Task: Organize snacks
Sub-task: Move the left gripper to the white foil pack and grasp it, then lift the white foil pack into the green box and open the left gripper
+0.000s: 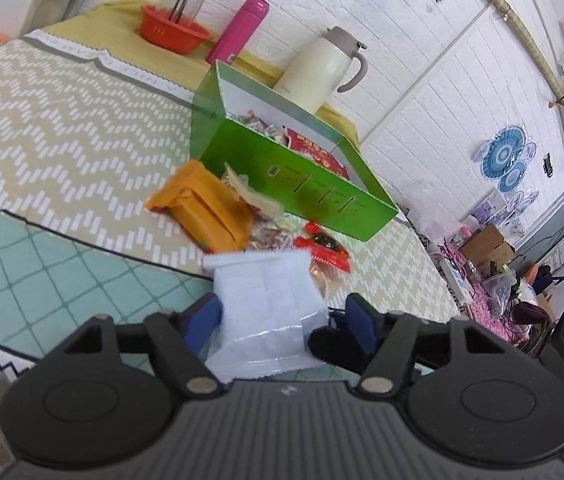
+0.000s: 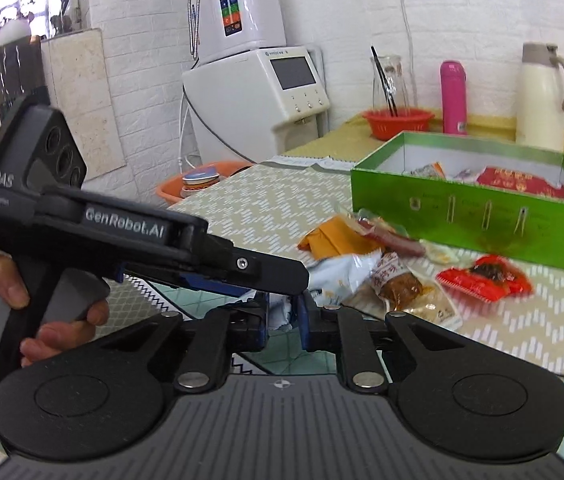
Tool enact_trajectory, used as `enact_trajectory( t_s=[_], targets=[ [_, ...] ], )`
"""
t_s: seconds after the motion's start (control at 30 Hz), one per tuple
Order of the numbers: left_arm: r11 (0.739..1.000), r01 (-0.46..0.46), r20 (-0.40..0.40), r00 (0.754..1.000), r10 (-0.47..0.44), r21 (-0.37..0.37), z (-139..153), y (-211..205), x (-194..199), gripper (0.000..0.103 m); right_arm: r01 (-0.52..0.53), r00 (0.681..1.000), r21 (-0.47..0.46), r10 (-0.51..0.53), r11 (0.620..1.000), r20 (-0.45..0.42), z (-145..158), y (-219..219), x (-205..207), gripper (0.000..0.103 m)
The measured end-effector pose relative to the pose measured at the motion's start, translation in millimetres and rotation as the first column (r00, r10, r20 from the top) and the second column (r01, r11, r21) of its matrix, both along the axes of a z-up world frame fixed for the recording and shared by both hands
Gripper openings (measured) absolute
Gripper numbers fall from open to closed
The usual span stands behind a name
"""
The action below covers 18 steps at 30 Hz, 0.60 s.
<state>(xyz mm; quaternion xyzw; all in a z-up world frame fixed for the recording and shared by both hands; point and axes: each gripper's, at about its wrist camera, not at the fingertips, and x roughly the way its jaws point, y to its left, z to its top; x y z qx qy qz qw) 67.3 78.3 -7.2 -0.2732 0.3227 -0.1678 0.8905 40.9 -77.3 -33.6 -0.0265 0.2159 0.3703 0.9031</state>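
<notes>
Table (image 1: pixel 61 120) carrying whole scene. Green box (image 1: pixel 298 184) sitting open, already holding several snacks. Loose pile lying just in front of it: orange packet (image 1: pixel 205 208), red packet (image 2: pixel 486 276), brown snack (image 2: pixel 398 284).

Pale blue-white packet (image 1: pixel 269 304) hanging between both tools. Left gripper (image 1: pixel 282 316) jaws spread, packet lying between, grip unclear. Right gripper (image 2: pixel 284 320) pinching packet's edge, jaws nearly together.

Judging: handover or pickup step. Next move calling for lifting packet over box wall, releasing inside.
</notes>
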Motion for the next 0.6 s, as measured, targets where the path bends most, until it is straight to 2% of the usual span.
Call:
enact_trajectory(
  t_s=[0.3, 0.37, 0.4, 0.43, 0.47, 0.53, 0.6],
  targets=[
    [0.996, 0.012, -0.005, 1.0, -0.012, 0.083, 8, 5, 12, 0.072, -0.027, 0.997, 0.009, 0.028, 1.0, -0.076, -12, 7, 9, 0.025],
    [0.994, 0.026, 0.007, 1.0, -0.027, 0.102, 11, 4, 10, 0.072, -0.019, 0.995, 0.001, 0.019, 1.0, -0.094, -16, 5, 10, 0.033],
    [0.993, 0.035, 0.011, 0.999, -0.036, 0.11, 12, 3, 9, 0.072, -0.011, 0.994, 0.003, 0.011, 1.0, -0.106, -18, 4, 10, 0.04],
    [0.992, 0.047, 0.012, 0.999, -0.048, 0.119, 12, 2, 9, 0.072, -0.003, 0.993, 0.015, 0.005, 1.0, -0.12, -20, 2, 10, 0.05],
    [0.99, 0.057, 0.008, 0.998, -0.058, 0.128, 11, 0, 9, 0.072, -0.001, 0.99, 0.026, 0.005, 1.0, -0.14, -22, 0, 12, 0.056],
    [0.988, 0.07, -0.012, 0.998, -0.069, 0.137, 7, -2, 12, 0.072, -0.001, 0.983, 0.048, 0.01, 0.999, -0.181, -28, -1, 14, 0.078],
    [0.987, 0.08, -0.036, 0.997, -0.075, 0.143, 0, -4, 15, 0.072, 0.005, 0.981, 0.045, 0.004, 0.999, -0.195, -34, 1, 15, 0.084]
  ],
)
